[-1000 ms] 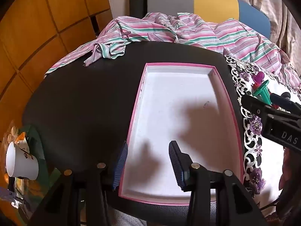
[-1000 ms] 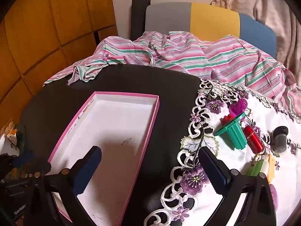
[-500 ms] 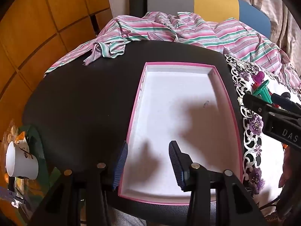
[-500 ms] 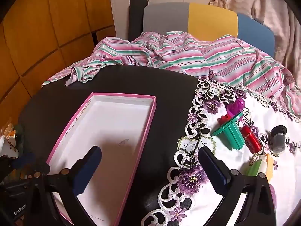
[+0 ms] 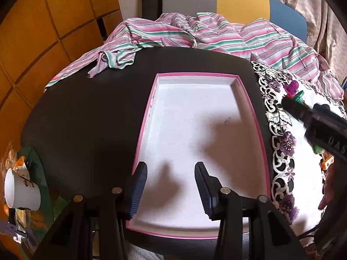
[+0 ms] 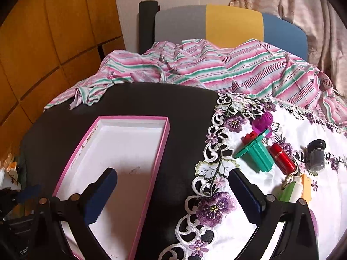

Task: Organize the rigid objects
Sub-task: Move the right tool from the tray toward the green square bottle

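A pink-rimmed white box lid (image 5: pixel 249 99) lies on the black round table (image 5: pixel 86 119); it also shows in the right wrist view (image 6: pixel 167 127). My left gripper (image 5: pixel 170 173) is open and empty over the box's near end. My right gripper (image 6: pixel 173 182) is wide open and empty, above the table between the box and a white embroidered cloth (image 6: pixel 221 173). On the cloth lie a green finned plastic piece (image 6: pixel 256 151), a purple piece (image 6: pixel 263 122), a red cylinder (image 6: pixel 282 157), a grey cap (image 6: pixel 316 153) and a green-and-white bottle (image 6: pixel 291 191).
A striped pink and green cloth (image 6: pixel 206 67) is bunched along the table's far edge, with a grey, yellow and blue chair back (image 6: pixel 229 26) behind it. A white paper cup (image 5: pixel 21 189) stands at the left, off the table. Orange wooden panels (image 5: pixel 32 32) fill the left side.
My right gripper has moved up and to the right, toward the objects on the embroidered cloth. My left gripper has stayed over the box's near end.
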`<action>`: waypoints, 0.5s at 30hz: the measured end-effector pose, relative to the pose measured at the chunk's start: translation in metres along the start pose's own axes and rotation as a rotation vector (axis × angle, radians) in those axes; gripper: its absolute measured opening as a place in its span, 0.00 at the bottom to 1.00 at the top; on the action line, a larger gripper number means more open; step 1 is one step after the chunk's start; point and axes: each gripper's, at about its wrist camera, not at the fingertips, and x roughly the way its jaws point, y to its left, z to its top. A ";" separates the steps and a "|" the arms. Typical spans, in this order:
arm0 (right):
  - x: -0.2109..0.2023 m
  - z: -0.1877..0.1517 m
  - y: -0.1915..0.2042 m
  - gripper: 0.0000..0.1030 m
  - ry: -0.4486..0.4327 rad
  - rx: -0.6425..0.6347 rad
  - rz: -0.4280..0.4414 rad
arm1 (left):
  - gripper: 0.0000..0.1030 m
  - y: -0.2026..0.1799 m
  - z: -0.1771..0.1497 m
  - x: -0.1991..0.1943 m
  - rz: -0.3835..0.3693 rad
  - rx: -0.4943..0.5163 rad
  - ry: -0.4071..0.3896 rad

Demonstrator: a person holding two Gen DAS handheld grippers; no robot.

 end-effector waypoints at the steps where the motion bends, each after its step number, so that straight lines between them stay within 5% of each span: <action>1: -0.006 0.001 0.000 1.00 -0.037 -0.002 -0.016 | 0.44 -0.001 0.000 0.000 -0.014 0.002 0.003; 4: -0.018 -0.001 0.000 1.00 -0.135 -0.041 -0.038 | 0.44 -0.004 -0.001 0.000 -0.051 0.009 0.005; 7: -0.002 -0.007 -0.002 1.00 -0.015 -0.073 -0.011 | 0.44 -0.010 -0.002 -0.001 -0.057 0.038 -0.001; 15: -0.006 -0.016 -0.037 1.00 0.035 0.091 -0.014 | 0.44 -0.021 -0.011 -0.001 -0.142 0.084 0.018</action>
